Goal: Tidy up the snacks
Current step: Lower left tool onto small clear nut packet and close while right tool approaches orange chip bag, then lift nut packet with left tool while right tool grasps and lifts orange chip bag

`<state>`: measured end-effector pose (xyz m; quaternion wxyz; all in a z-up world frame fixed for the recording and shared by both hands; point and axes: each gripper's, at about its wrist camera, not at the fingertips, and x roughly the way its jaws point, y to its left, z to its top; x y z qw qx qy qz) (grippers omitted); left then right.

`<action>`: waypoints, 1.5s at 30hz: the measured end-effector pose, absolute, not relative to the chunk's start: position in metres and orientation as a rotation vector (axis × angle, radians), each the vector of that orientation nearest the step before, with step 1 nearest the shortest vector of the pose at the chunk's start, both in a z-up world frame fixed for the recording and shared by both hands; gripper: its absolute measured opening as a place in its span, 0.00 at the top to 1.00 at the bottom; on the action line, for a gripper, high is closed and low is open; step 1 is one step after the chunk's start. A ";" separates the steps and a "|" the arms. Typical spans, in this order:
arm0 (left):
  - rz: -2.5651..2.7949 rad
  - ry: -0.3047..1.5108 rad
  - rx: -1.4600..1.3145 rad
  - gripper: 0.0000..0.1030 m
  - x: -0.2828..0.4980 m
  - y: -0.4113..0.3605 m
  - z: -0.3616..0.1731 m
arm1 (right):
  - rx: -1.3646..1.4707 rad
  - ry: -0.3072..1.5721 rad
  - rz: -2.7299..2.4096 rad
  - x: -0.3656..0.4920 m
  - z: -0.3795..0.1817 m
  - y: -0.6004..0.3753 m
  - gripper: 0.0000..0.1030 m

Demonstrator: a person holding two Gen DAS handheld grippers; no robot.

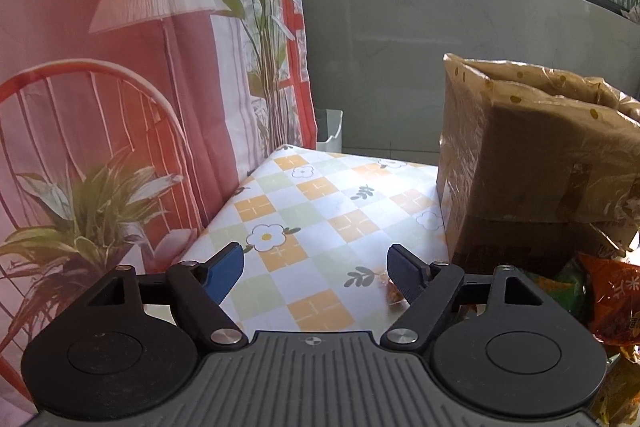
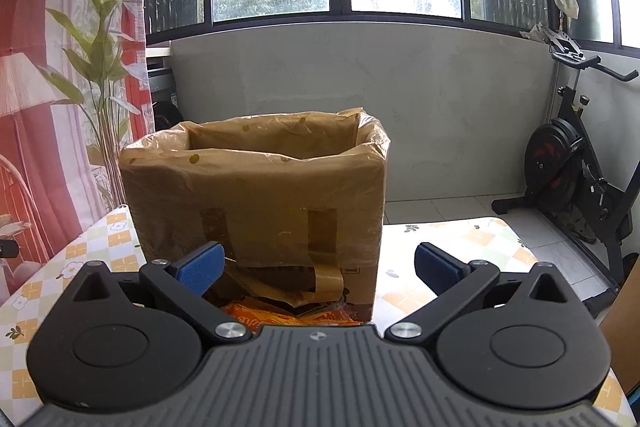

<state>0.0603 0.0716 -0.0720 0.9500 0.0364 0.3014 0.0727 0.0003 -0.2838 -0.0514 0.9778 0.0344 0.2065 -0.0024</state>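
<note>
Facing the lined box point(image 2: 256, 195), the right gripper point(image 2: 318, 269) gapes wide, empty; orange snack packets point(image 2: 280, 313) lie just beneath it.

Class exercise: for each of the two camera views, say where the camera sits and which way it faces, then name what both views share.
Left wrist: on the left tongs, open, facing the checked table; lined box at right, snack packets beside it.
Right wrist: on the right tongs, open, facing the box head-on; exercise bike at right.
Shared: box, table, window.
</note>
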 end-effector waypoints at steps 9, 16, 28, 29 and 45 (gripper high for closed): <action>0.019 0.701 0.066 0.45 0.110 0.070 -0.127 | 0.110 0.497 0.000 0.020 -0.076 -0.293 0.07; -0.027 0.764 0.035 0.52 0.153 0.063 -0.166 | 0.139 0.551 -0.015 0.037 -0.093 -0.298 0.10; -0.041 0.850 0.039 0.52 0.184 0.057 -0.198 | 0.167 0.595 -0.024 0.054 -0.107 -0.302 0.10; -0.041 0.849 0.041 0.57 0.185 0.057 -0.200 | 0.173 0.600 -0.026 0.054 -0.108 -0.304 0.10; 0.009 0.834 0.092 0.83 0.149 0.065 -0.184 | 0.288 0.653 0.044 0.056 -0.110 -0.296 0.09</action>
